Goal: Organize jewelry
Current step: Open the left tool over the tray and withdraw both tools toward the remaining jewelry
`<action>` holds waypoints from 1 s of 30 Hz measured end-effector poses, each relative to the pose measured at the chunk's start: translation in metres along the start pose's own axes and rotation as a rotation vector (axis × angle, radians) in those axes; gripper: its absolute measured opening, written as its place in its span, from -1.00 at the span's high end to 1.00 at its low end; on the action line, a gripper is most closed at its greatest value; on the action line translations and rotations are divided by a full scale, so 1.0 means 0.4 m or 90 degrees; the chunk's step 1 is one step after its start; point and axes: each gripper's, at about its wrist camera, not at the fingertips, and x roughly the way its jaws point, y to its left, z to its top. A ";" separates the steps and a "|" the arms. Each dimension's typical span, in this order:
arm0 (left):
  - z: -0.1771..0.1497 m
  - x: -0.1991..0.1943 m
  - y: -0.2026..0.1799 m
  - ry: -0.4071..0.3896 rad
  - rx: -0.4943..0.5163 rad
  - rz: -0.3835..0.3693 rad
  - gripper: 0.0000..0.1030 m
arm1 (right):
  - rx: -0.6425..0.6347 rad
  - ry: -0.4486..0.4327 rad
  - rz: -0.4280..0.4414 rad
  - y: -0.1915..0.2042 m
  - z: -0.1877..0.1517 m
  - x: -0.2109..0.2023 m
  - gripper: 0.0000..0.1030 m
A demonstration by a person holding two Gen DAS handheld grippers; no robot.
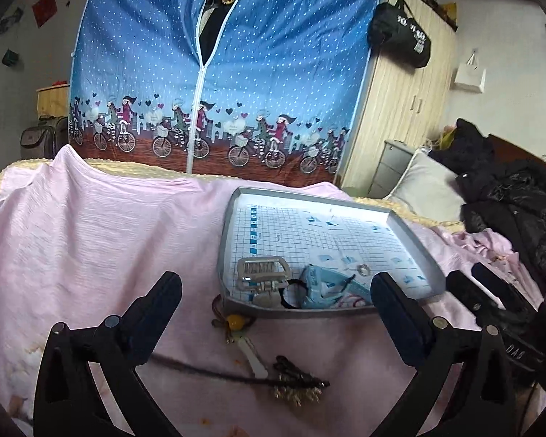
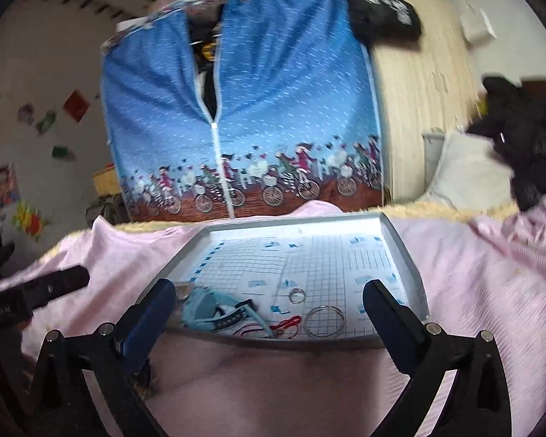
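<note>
While both pairs of tongs hang over the pink bedspread (image 1: 91, 240), the sorting looks partly done, with the grey tray (image 1: 415, 233) as the place where pieces are gathered. Left of the tray's near rim and out on the bedspread lie the pieces I judge are left to move: a cord with a yellow bead (image 1: 235, 322) touching the tray's near left corner, a white clip (image 1: 253, 358) just below that bead, and a dark braided cord ending in a cluster of metal charms (image 1: 298, 388) nearer the camera than the tray.

The left tongs (image 1: 276, 291) are spread wide and hold nothing; the loose pieces lie below and between their tips.

Inside the tray, along its near edge, a silver buckle (image 1: 262, 273) sits at the near left, a light blue strap (image 2: 214, 309) just right of it, then thin red cords (image 2: 284, 326), a small ring (image 2: 297, 295) and a large wire hoop (image 2: 325, 322) toward the near right. The far half of the tray's gridded lining is bare.

The right tongs (image 2: 269, 296) are likewise wide open and empty, above the tray's near rim. That view is blurred, so finer detail of the red cords is unclear.
</note>
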 end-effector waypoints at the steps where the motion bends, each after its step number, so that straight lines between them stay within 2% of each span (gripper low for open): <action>1: -0.004 -0.022 0.002 -0.001 0.002 -0.005 -0.98 | -0.032 -0.009 0.003 0.025 0.001 -0.019 -1.00; 5: -0.016 -0.113 0.015 -0.026 0.008 -0.004 -0.98 | -0.107 -0.044 0.004 0.107 -0.003 -0.074 -1.00; 11: -0.048 -0.236 0.072 -0.069 -0.016 0.016 -0.98 | -0.107 -0.039 0.023 0.187 -0.021 -0.120 -1.00; 18: -0.112 -0.295 0.126 -0.045 -0.030 0.008 -0.98 | -0.101 -0.023 0.021 0.243 -0.058 -0.196 -1.00; 22: -0.147 -0.316 0.142 -0.032 -0.033 0.005 -0.98 | -0.070 -0.011 0.008 0.253 -0.078 -0.233 -1.00; 30: -0.184 -0.346 0.145 -0.005 0.002 -0.013 -0.98 | -0.016 0.028 -0.020 0.265 -0.124 -0.273 -1.00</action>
